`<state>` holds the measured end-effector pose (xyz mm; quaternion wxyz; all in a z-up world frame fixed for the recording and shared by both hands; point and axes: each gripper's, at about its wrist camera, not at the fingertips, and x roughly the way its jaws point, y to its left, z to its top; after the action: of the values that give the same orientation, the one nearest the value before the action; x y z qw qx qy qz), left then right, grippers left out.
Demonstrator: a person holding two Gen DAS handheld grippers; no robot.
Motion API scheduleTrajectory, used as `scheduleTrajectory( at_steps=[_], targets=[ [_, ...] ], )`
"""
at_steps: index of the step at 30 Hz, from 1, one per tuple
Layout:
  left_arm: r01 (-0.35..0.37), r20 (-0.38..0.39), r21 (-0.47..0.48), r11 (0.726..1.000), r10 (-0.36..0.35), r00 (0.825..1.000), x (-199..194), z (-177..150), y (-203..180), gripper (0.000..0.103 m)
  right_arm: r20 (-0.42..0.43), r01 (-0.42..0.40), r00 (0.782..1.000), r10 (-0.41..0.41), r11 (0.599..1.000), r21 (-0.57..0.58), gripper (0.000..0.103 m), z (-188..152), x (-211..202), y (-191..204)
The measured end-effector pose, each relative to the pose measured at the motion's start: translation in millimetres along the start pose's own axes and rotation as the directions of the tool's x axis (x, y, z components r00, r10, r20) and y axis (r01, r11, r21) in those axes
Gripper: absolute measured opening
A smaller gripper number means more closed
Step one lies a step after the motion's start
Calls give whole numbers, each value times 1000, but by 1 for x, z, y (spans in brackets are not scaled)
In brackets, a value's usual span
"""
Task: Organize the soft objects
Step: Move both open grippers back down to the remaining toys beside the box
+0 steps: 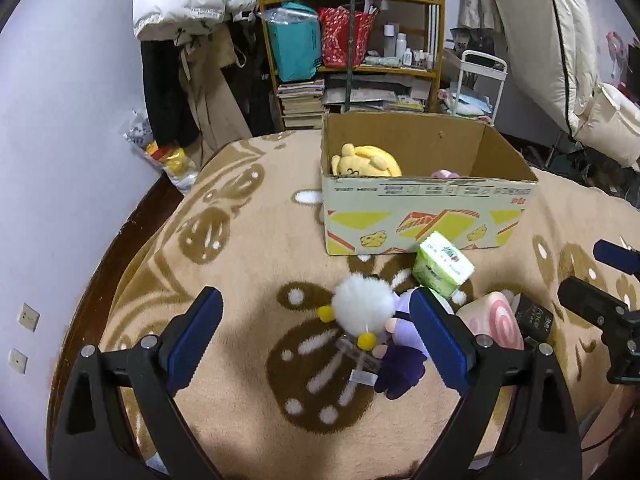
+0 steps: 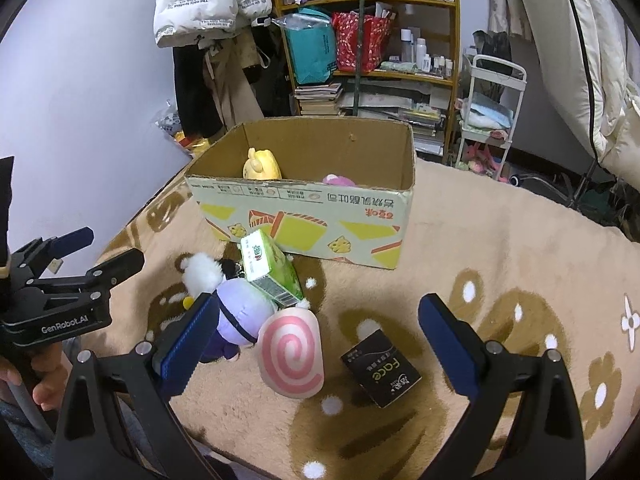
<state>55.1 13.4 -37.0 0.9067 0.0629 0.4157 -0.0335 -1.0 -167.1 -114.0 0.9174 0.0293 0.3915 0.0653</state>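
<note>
- Both grippers, left gripper point(image 1: 316, 340) and right gripper point(image 2: 316, 352), gaped wide, holding nothing.
- White pompom toy point(image 1: 362, 302) sat frame centre.
- Cardboard box point(image 1: 424, 216) stood above it.

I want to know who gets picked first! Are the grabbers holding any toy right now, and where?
Nothing is held. The left hand-held gripper is open above the white fluffy toy, and the right hand-held gripper is open above the pink swirl plush.

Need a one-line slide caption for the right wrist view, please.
Open right hand-held gripper above pink swirl cushion and black box, cardboard box beyond.
</note>
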Motion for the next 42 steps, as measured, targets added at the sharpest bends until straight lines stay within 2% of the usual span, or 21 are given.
scheduleTrajectory(
  at_steps=[14,22,42],
  targets=[
    [-9,-46,-4,1000,9,999,24,5,-1,93,-46,-10,999,8,999,-46,103,0,24,13],
    [6,-99,-3,1000,-6,995,41,6,-5,93,-73,-7,997,4,999,-49,103,4,39,15],
    [-10,-230,-10,1000,7,973,97,6,-17,93,-208,-12,978,-2,998,-66,103,-6,80,18]
  ],
)
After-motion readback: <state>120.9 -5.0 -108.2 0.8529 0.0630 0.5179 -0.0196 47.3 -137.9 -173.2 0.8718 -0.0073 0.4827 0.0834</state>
